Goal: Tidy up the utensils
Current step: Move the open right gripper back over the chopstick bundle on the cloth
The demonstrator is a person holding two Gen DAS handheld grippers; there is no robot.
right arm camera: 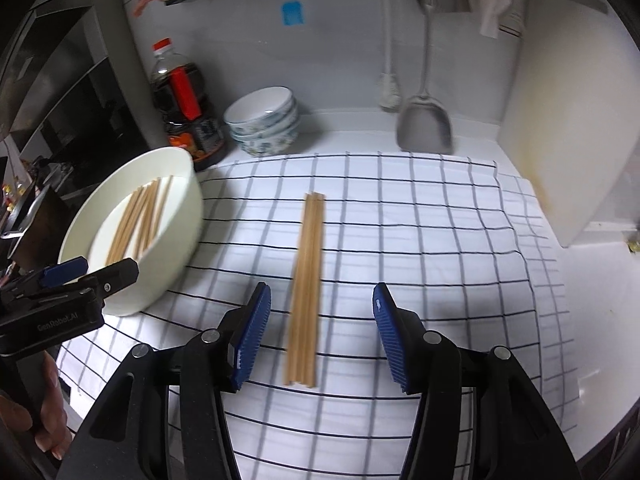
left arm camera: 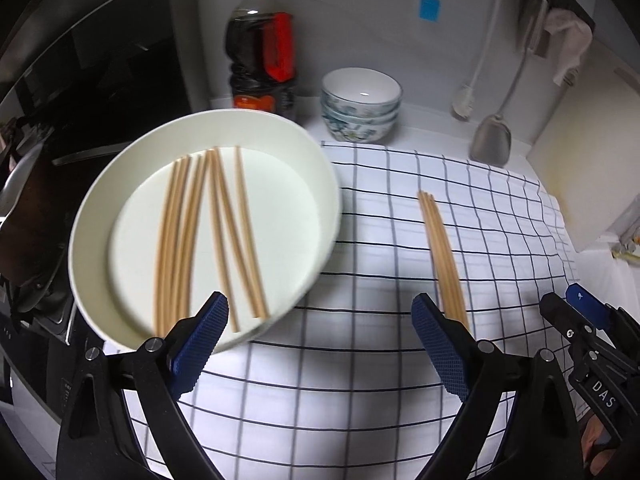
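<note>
Chopsticks lie on cloth, right of bowl.

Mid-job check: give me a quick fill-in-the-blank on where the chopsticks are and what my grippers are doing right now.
1. The loose chopsticks lie scattered inside the white ____.
2. The tidy bundle of chopsticks lies on the ____ cloth.
3. The right gripper has its fingers open, with the ____ lying between them on the cloth.
4. Behind the cloth, next to the dark bottle, stands a stack of patterned ____.

Missing words: bowl; checked; bundle; bowls
</note>
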